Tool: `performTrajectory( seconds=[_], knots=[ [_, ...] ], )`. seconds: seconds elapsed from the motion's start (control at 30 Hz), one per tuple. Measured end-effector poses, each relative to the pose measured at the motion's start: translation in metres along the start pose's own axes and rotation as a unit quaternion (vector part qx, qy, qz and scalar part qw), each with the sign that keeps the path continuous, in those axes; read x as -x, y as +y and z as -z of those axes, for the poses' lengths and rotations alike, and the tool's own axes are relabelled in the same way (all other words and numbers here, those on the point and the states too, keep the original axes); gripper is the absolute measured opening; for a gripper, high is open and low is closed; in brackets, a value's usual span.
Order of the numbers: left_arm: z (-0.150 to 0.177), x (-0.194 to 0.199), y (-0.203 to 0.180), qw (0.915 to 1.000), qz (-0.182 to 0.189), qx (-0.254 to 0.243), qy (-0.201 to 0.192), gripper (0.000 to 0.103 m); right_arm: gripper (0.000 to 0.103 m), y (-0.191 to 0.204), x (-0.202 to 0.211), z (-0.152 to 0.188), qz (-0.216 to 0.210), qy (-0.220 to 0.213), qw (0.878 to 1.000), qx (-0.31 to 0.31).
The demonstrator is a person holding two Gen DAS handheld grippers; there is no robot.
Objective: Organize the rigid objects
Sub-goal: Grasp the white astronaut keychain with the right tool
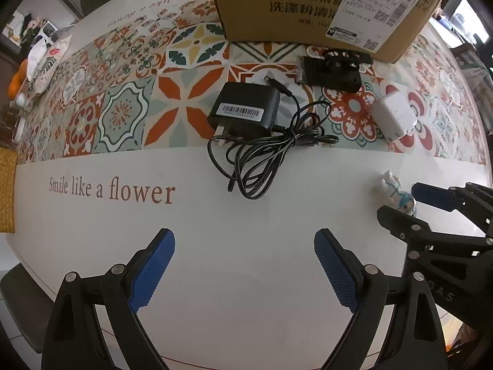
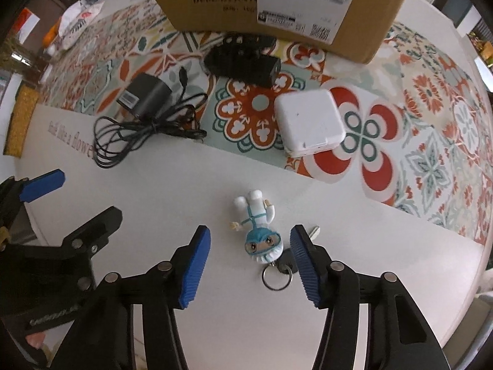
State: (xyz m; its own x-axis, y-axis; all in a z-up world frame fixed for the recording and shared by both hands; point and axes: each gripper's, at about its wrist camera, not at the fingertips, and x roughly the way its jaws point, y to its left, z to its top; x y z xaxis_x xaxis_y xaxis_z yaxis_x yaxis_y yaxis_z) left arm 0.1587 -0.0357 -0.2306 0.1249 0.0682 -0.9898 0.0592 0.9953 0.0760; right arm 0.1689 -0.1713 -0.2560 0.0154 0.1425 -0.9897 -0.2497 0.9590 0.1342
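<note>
A small figurine keychain in white and teal lies on the white table, with a key ring and key beside it. My right gripper is open, its blue pads either side of the figurine's head, not closed on it. The figurine also shows in the left wrist view beside the right gripper. My left gripper is open and empty over bare white table. A black power adapter with tangled cable, a white charger and a black bracket lie ahead.
A cardboard box stands at the back on the patterned tablecloth. Bags and oranges sit at the far left. The table's round edge curves at the right.
</note>
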Motion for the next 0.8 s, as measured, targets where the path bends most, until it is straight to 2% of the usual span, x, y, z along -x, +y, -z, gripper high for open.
performTrajectory(
  seconds=[0.3,0.43,0.8],
  knots=[
    [0.0,-0.002,-0.001,1.0,-0.003,0.004,0.004,0.093,0.044,0.001,-0.012,0.001,-0.002,0.006,1.0,0.001],
    [-0.001,0.002,-0.006,1.0,0.0,0.0,-0.001,0.093,0.028,-0.004,-0.01,0.004,0.001,0.0,1.0,-0.004],
    [-0.007,0.019,-0.028,0.9986,0.021,-0.035,-0.034,0.093,0.028,-0.031,0.018,0.019,-0.023,-0.033,0.998,-0.054]
  ],
)
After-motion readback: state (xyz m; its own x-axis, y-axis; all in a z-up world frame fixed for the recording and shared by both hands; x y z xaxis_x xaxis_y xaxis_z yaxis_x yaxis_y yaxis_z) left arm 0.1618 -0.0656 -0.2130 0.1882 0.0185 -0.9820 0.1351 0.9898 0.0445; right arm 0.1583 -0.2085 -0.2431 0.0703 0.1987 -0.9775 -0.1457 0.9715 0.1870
